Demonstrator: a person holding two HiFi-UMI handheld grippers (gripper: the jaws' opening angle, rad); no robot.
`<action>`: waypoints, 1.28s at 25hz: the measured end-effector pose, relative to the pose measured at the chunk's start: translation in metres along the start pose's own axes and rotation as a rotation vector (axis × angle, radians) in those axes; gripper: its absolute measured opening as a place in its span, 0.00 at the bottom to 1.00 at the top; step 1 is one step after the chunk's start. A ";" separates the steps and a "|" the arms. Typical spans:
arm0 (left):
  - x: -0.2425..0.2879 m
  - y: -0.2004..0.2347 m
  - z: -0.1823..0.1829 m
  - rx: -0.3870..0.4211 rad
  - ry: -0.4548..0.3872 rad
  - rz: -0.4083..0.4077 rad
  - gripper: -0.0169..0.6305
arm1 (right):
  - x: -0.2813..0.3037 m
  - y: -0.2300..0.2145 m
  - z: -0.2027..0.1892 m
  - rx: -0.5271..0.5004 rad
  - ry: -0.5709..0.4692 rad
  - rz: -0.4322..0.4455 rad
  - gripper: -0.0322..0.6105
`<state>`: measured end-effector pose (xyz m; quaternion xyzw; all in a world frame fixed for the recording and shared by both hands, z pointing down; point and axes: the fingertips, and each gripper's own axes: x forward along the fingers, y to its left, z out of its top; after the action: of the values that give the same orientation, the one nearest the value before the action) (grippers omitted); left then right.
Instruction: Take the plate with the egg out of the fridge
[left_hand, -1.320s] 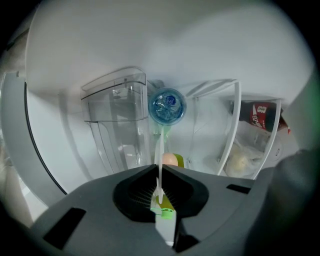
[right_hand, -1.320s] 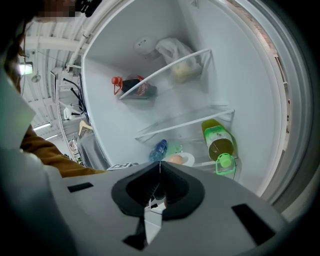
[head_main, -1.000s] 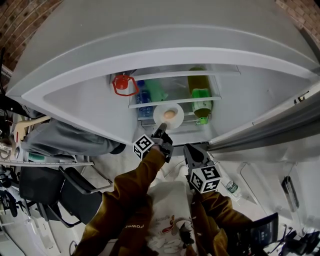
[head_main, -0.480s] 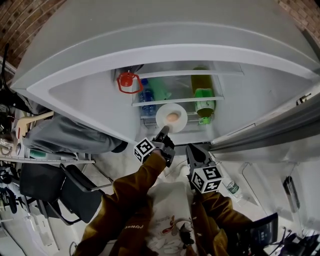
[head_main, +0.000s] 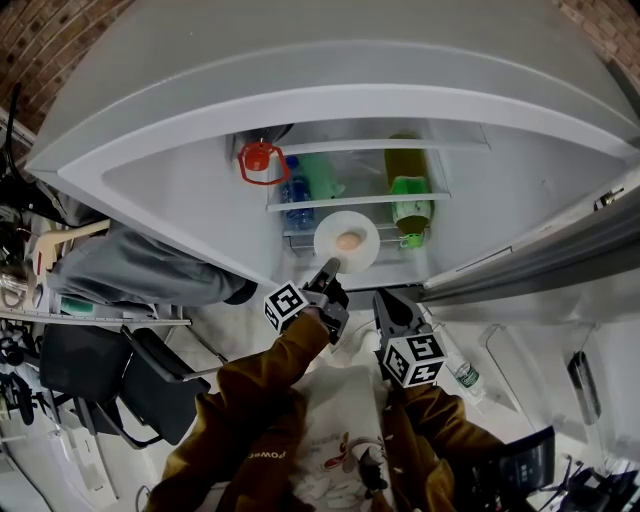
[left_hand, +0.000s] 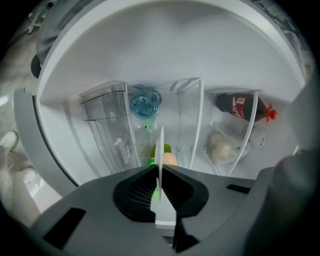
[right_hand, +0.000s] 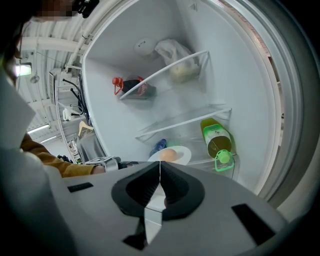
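Plate (head_main: 329, 247) with egg (head_main: 348, 241) drawn slightly outward since second ago. Left gripper (head_main: 329, 266) clamped on rim; right gripper (head_main: 384, 299) closed, empty. Keep level, withdraw slowly.

We find a dark cola bottle (left_hand: 239, 105) with a red cap lying on its side, and a clear bag (left_hand: 222, 145) of pale lumps shares its compartment. One level away there is a blue-tinted bottle (head_main: 292, 195), and to its right a yellow juice bottle (head_main: 405, 185) — its green cap is toward us. On our left, a black chair (head_main: 100, 385) stands below a heap of grey cloth (head_main: 130, 275). A clear water bottle (head_main: 462, 372) lies at lower right, and a brick wall (head_main: 40, 40) shows in the top corners.
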<state>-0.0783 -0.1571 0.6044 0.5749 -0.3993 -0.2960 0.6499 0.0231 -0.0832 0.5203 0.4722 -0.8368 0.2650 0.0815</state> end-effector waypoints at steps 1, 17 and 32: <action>-0.002 -0.001 -0.001 0.002 0.004 0.001 0.08 | -0.001 0.000 0.000 0.002 0.000 -0.001 0.06; -0.028 -0.032 -0.014 0.013 0.023 -0.012 0.08 | -0.002 0.008 0.008 -0.137 -0.011 -0.023 0.06; -0.050 -0.064 -0.016 -0.034 0.014 -0.063 0.08 | 0.003 0.005 0.012 -0.134 -0.013 -0.025 0.06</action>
<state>-0.0846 -0.1172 0.5325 0.5782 -0.3716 -0.3188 0.6527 0.0189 -0.0900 0.5099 0.4775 -0.8473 0.2042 0.1110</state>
